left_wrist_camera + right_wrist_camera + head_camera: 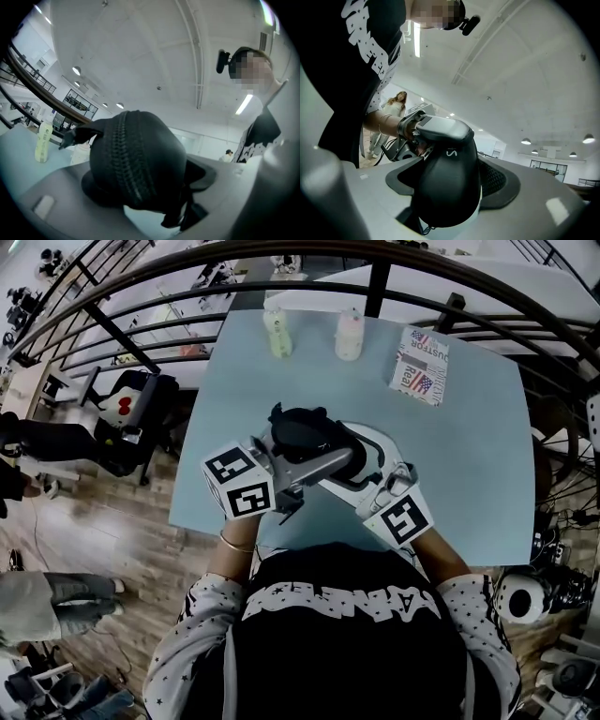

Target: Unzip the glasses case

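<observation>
The left gripper (143, 187) pinches one end of the black case (136, 154). The closed zipper (124, 159) faces its camera, with the pull tab (75, 136) at the left. The case is over the near part of the table (469, 446), between both grippers. The right gripper (450, 187) has its jaws wide, and the pads seem to press on the sides of the case.

Far edge of the pale blue table (487, 446): a pale green plastic bottle (277, 332) near a white plastic bottle (349, 336), a flag-printed packet (420, 364) further right, black metal railing (375, 282) beyond.
</observation>
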A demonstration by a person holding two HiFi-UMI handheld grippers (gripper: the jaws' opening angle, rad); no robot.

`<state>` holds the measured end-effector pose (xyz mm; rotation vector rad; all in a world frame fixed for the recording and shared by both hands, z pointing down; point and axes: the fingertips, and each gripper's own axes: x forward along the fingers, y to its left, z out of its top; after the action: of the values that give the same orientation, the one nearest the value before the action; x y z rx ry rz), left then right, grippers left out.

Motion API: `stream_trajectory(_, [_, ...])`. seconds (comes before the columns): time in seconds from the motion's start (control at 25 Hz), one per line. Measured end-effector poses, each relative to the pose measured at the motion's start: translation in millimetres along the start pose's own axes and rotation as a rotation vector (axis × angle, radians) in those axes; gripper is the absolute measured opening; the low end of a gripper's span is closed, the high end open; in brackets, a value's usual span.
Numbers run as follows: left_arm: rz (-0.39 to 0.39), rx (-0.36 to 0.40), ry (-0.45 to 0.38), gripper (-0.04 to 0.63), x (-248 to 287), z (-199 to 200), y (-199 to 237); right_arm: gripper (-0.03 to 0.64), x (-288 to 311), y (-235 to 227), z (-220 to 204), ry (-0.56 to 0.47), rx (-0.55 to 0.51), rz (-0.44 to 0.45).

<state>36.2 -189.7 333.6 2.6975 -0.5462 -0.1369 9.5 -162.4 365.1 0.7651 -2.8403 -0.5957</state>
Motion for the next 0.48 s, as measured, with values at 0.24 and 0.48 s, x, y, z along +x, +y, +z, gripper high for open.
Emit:
stream_trajectory(0.24, [0.021,-0.038,-0.019,0.0,-2.9,-2.9,3.8,0.362,2.8,3.6,-7.3,0.027,-0.03,0.012])
stream_trajectory(0.48, [0.046,-0.065,-0.03,0.0,-6.9,-2.7,6.9,0.373,5.9,4.1,-6.3,0.015,-0.046,0.021])
